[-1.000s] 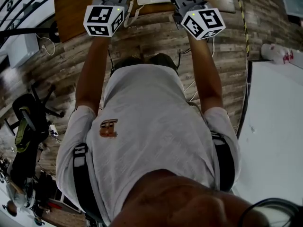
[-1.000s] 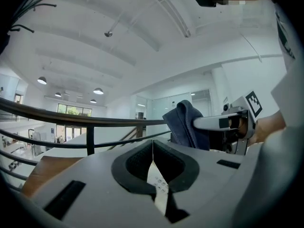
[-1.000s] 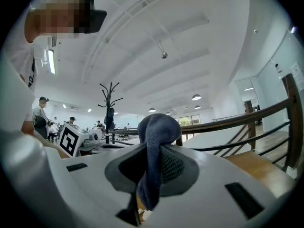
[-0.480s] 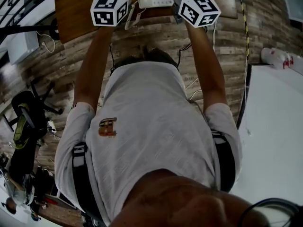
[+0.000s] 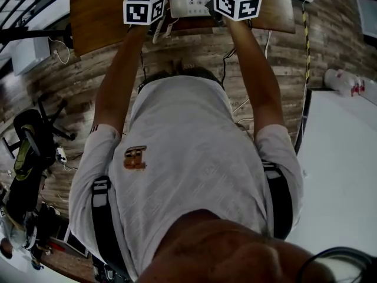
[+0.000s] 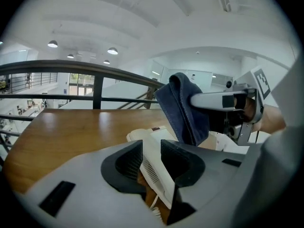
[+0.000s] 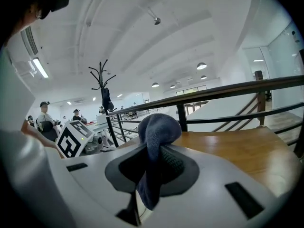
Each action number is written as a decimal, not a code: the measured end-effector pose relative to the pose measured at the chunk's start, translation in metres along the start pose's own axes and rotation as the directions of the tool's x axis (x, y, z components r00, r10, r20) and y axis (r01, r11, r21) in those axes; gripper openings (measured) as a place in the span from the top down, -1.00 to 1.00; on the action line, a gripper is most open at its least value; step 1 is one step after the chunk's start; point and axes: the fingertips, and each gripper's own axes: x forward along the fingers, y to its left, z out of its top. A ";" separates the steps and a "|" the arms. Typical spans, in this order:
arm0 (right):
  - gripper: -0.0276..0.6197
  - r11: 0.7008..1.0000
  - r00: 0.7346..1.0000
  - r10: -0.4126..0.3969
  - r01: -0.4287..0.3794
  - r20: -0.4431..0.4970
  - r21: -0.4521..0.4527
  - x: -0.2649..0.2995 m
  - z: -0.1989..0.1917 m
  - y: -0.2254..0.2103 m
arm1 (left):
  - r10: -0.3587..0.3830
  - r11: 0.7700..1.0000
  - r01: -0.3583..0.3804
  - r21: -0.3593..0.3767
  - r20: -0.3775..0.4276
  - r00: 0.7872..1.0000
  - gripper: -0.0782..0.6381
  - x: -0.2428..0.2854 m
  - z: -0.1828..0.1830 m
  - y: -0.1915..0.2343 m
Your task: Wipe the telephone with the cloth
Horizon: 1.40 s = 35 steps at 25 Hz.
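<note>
Opening our left gripper (image 6: 152, 154), we bracket the telephone handset (image 6: 156, 175) between parted jaws; our right gripper (image 7: 151, 164) clamps the cloth (image 7: 158, 128).

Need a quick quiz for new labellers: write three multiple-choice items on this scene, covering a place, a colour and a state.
1. Where does the phone stand?
A. on the wooden table
B. on the floor
C. on a chair

2. What colour is the cloth?
A. red
B. blue
C. yellow

3. What state are the right tongs in?
A. open and empty
B. shut on the cloth
C. shut on a cable

Answers:
1. A: the head view shows the white phone on the brown tabletop.
2. B: the fabric is dark blue in both gripper views.
3. B: the right gripper view shows the cloth pinched between the pads, bulging above them and hanging below.
</note>
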 end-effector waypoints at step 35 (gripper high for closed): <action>0.69 0.958 0.892 -0.284 0.276 -0.351 -0.074 0.022 -0.090 -0.104 | -0.038 0.992 0.023 -0.126 -0.120 0.992 0.40 0.031 -0.037 0.013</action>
